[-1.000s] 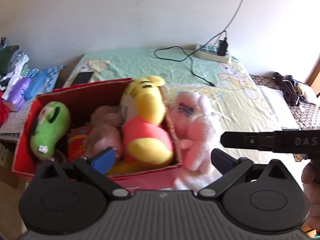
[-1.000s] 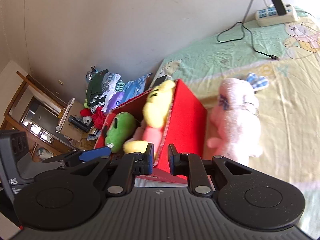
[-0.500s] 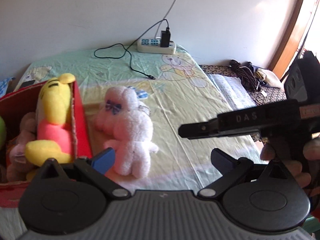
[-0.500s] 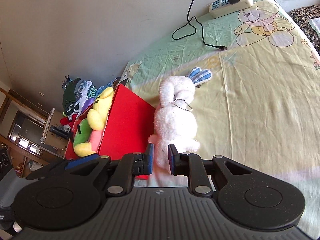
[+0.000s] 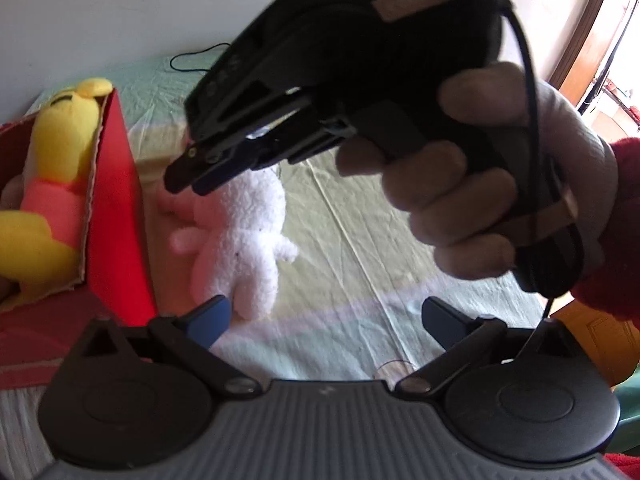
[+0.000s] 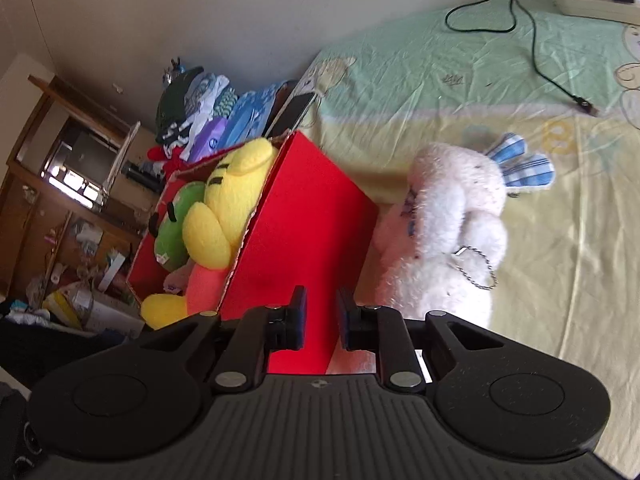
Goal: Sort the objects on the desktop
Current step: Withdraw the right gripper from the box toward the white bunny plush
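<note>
White plush rabbit (image 6: 452, 240), soft and light, lies on the bed (image 6: 560, 280) beside the red box (image 6: 304, 240); I'd pinch its torso, left tool (image 5: 326, 318) released, right tool (image 6: 321, 320) nearly clenched, empty.

White plush rabbit (image 6: 448, 240): fluffy, blue-checked ears, small metal chain on its body. Lies on the sheet beside the red box (image 6: 304, 240), touching or nearly touching its side wall. Box: red cardboard, open top, standing near the bed's left edge. Inside, a yellow bear (image 6: 228, 208) in a pink top leans against the wall; green plush (image 6: 172, 236) behind it.
</note>
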Tool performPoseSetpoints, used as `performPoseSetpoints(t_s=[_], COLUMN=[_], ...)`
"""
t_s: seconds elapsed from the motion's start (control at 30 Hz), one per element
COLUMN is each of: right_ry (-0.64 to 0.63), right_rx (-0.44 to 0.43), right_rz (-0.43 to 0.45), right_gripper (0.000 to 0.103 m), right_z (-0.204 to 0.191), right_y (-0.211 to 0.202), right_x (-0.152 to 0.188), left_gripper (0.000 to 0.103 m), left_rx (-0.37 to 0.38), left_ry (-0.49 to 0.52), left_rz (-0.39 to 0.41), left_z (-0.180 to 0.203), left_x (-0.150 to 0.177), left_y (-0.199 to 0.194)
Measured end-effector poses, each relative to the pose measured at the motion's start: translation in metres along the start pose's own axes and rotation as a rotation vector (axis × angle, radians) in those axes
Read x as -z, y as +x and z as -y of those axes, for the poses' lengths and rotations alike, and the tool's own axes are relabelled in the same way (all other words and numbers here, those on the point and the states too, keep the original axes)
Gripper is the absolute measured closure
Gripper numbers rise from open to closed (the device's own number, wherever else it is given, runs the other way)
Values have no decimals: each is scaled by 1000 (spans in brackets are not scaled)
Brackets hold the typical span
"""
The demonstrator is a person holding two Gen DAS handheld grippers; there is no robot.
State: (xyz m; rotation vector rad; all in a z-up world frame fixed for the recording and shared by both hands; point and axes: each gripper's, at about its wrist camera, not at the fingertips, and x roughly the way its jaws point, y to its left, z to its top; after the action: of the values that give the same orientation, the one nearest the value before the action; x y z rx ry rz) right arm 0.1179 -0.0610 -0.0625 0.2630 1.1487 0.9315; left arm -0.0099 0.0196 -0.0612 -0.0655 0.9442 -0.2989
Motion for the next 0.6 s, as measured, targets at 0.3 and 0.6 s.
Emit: performPoseSetpoints(t_s=[0.3,0.6], right_ry=[-6,189], right_rx=[117,125], right_rz=[-36,65], right_gripper=[88,88], right_z=[14,62], right_y=[-4,-74], right_x=[14,45], left_gripper=[2,2], left_rx=[-5,74], left_ry=[-11,14], left_rz=[-4,3], left_z=[-6,-3], left_x=[1,-18], left_y=[1,12])
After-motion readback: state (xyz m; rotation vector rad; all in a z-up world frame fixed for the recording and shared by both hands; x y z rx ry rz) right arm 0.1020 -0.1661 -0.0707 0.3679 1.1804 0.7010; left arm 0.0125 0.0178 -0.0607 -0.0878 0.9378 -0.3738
